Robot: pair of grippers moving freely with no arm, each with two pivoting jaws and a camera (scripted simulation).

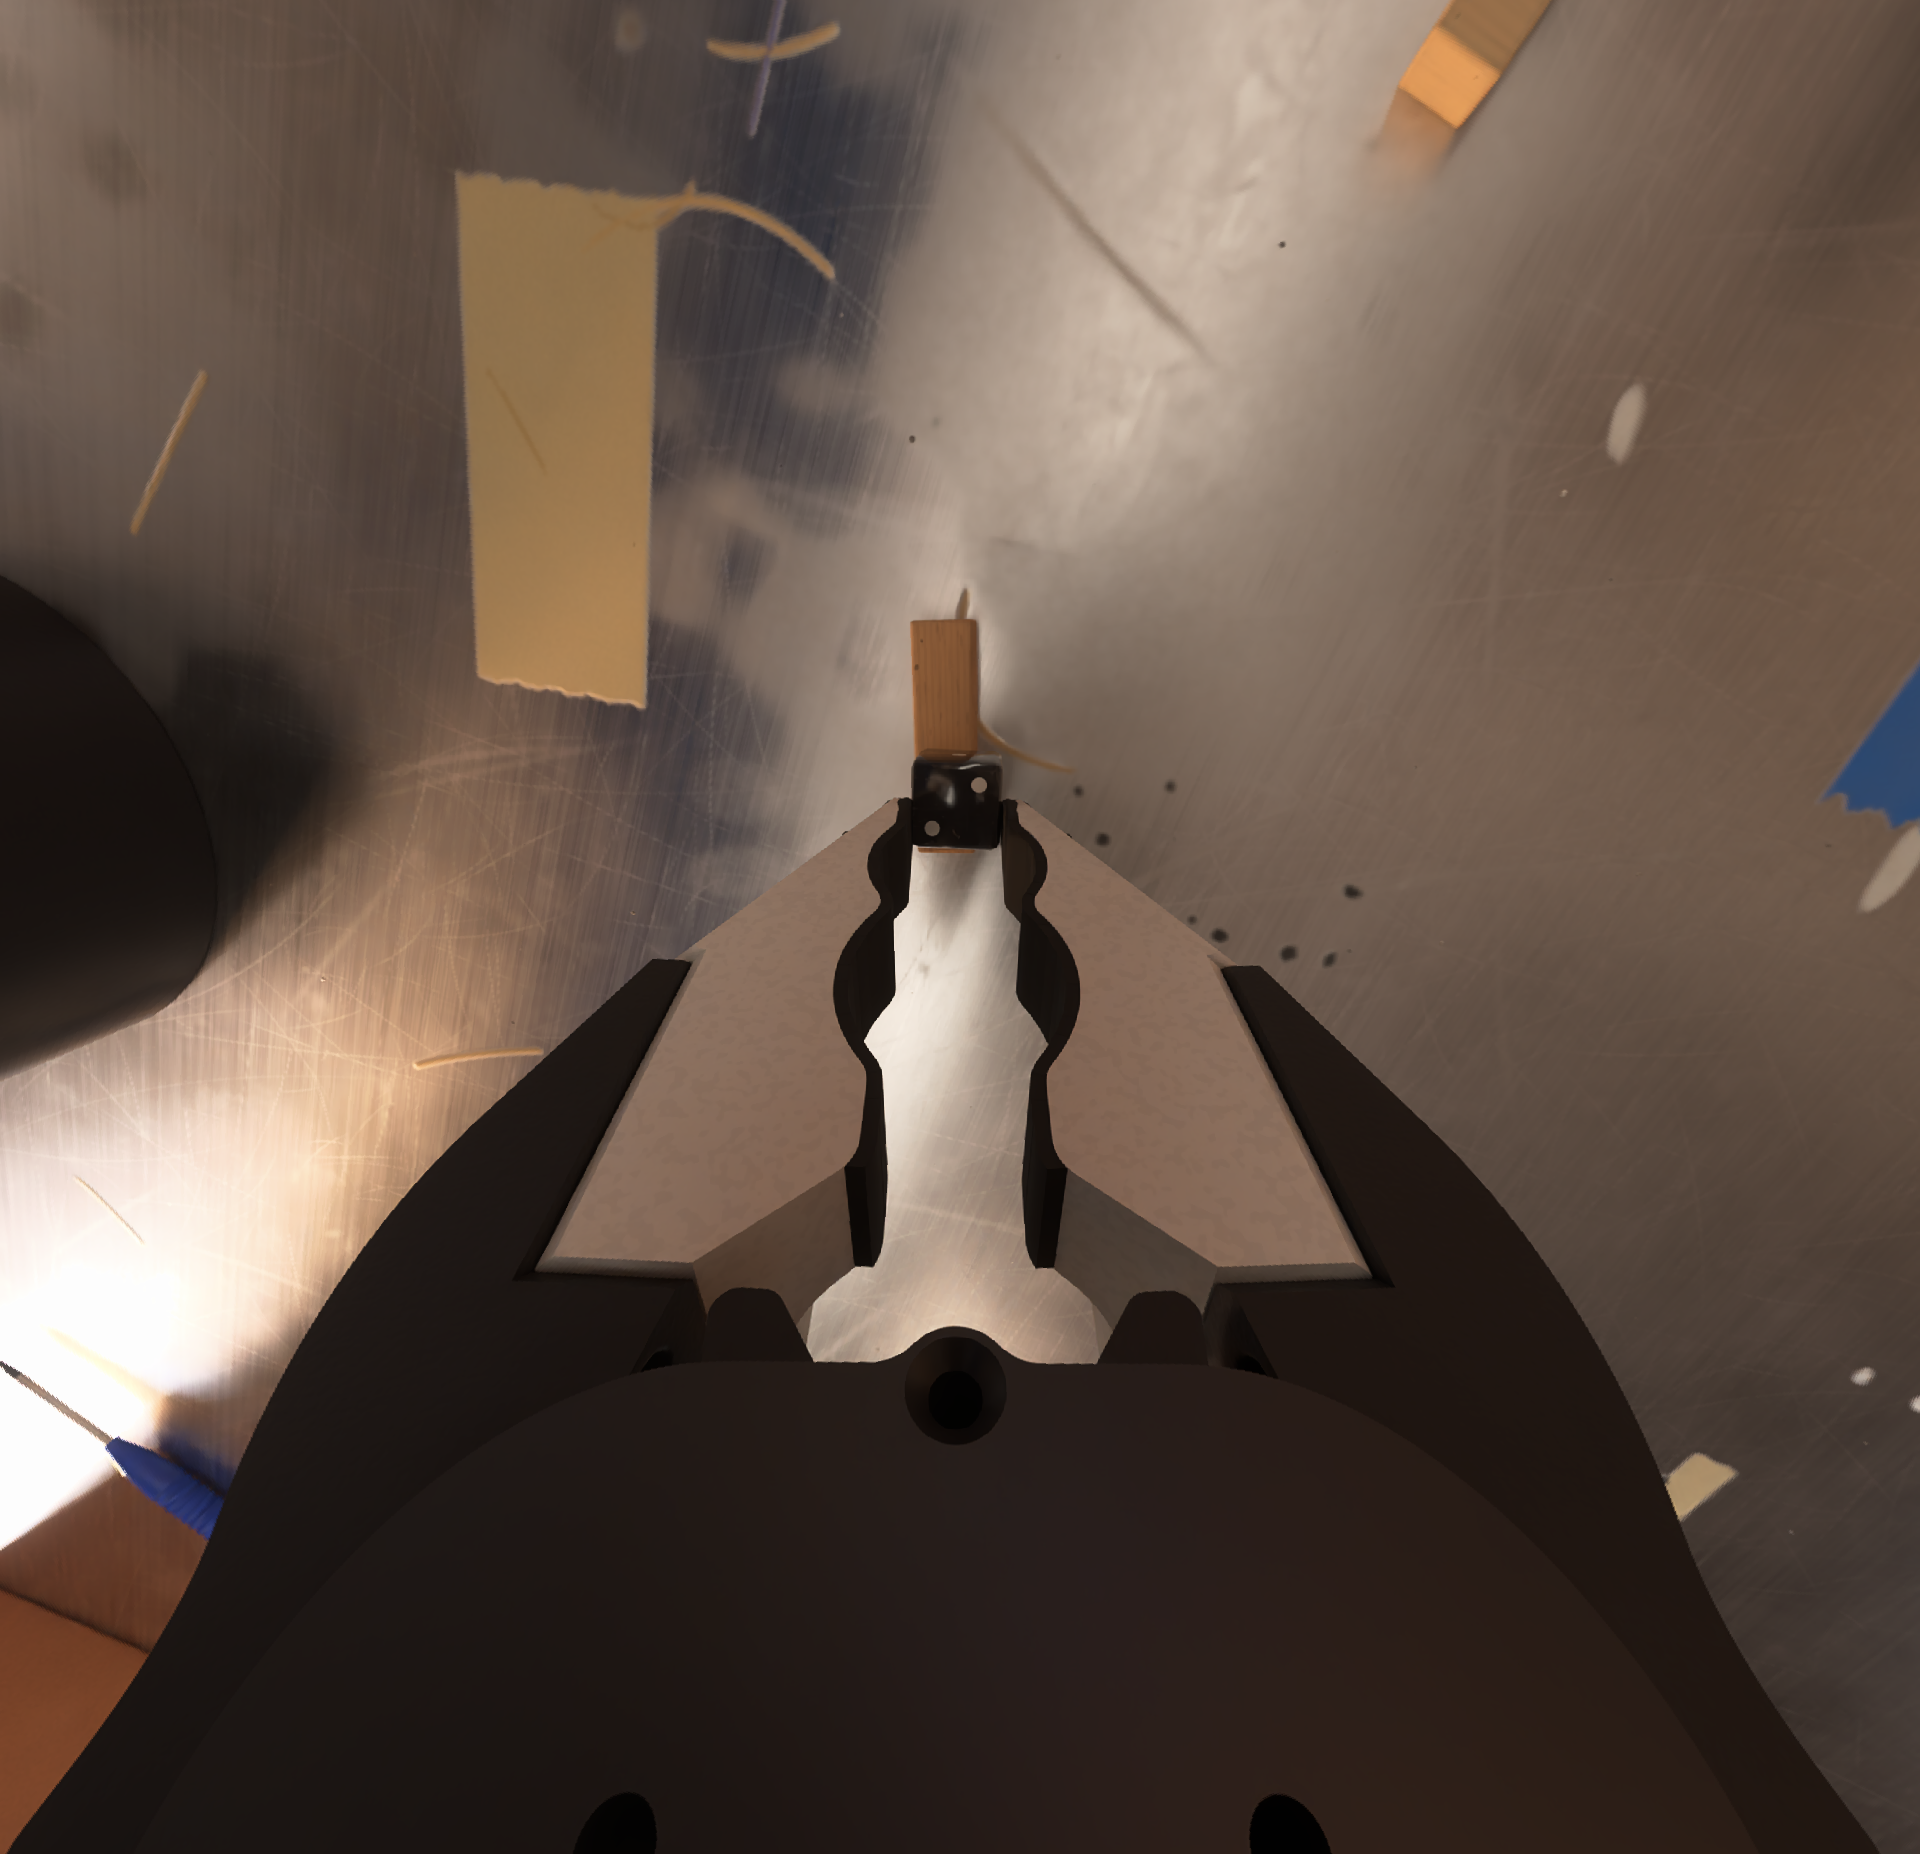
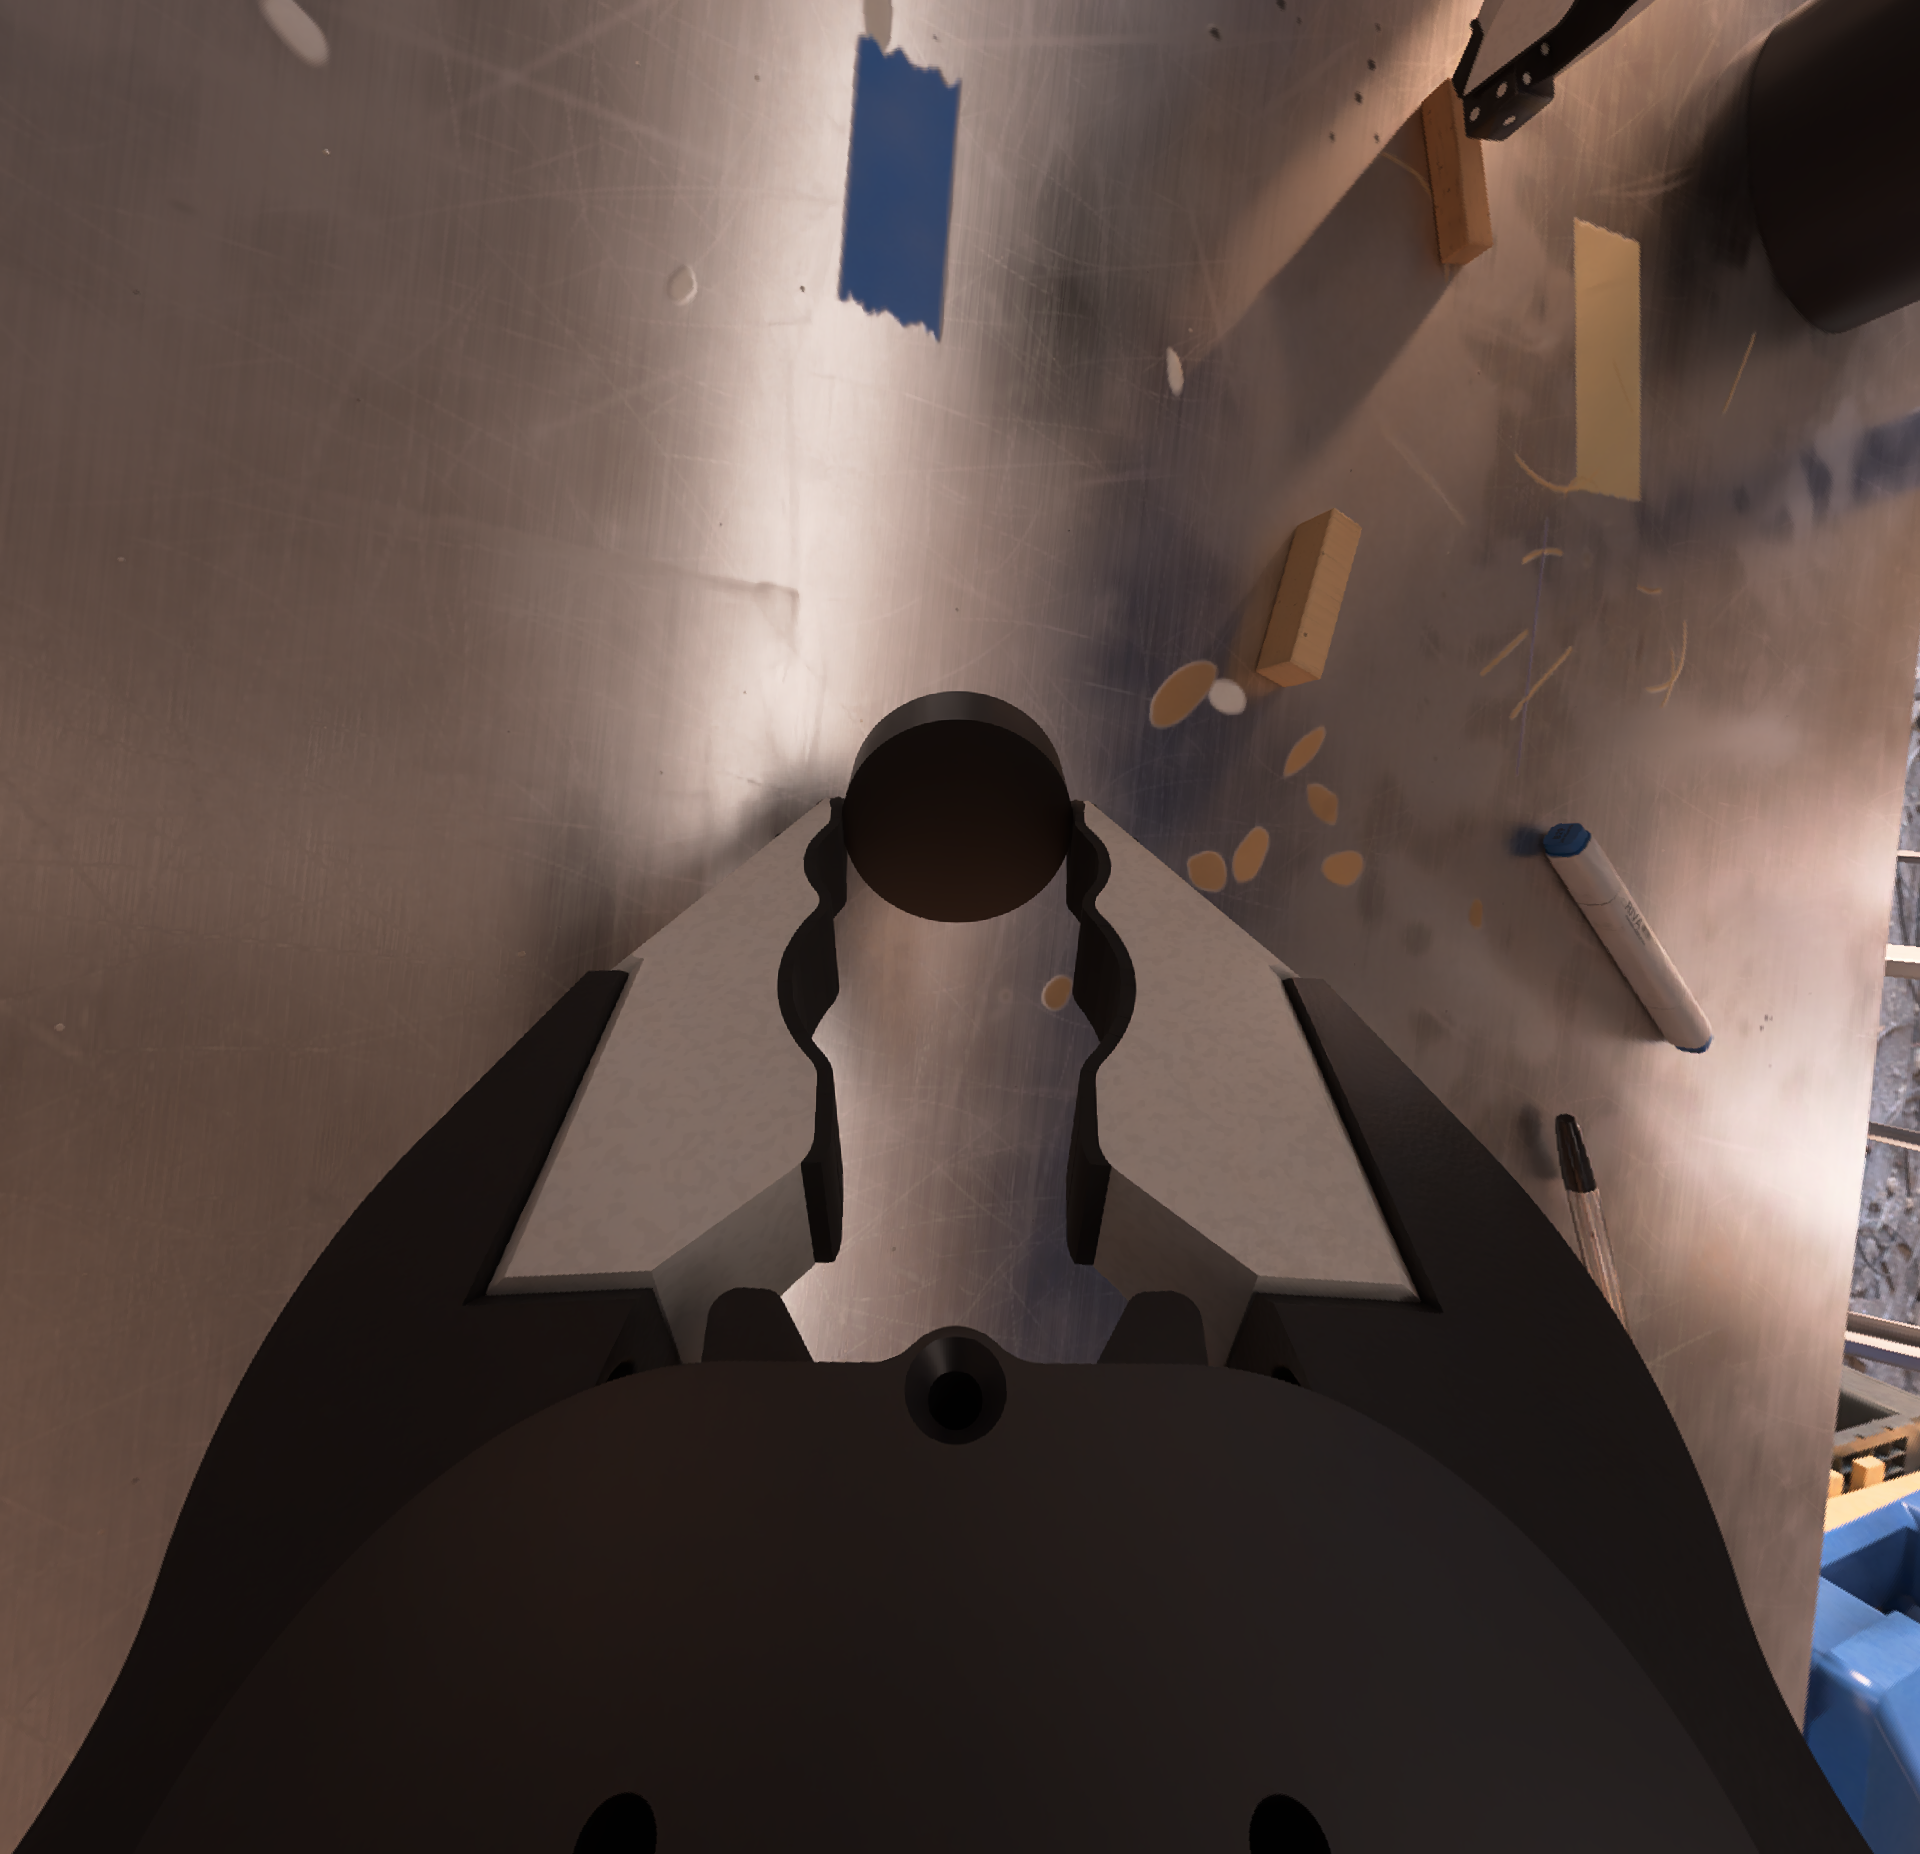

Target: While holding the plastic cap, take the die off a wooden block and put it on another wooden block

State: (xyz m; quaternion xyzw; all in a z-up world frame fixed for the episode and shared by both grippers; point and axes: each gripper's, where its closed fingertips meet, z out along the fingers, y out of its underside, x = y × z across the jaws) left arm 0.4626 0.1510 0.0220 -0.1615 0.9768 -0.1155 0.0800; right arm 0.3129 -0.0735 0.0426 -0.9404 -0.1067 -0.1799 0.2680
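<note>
A: Start with your left wrist view. What do you have there?

B: Your left tongs are clamped on the black die, pinched right at the fingertips. The die sits at the near end of a narrow wooden block that lies on the scratched metal desk; you cannot tell from here whether the die touches the block or hangs just above it. A second wooden block shows near the top right edge. A pale yellow strip of tape lies to the left, and the dark body of the other tongs fills the left edge.

A: And your right wrist view?

B: Your right tongs are closed around the plastic cap, a dark round disc gripped by its sides at the fingertips, held above the desk. At top right you see the left tongs farther off, gripping the die at the end of one wooden block. The other wooden block lies well apart from it, nearer the middle right. A blue tape strip lies ahead, and a blue-capped marker to the right.
</note>
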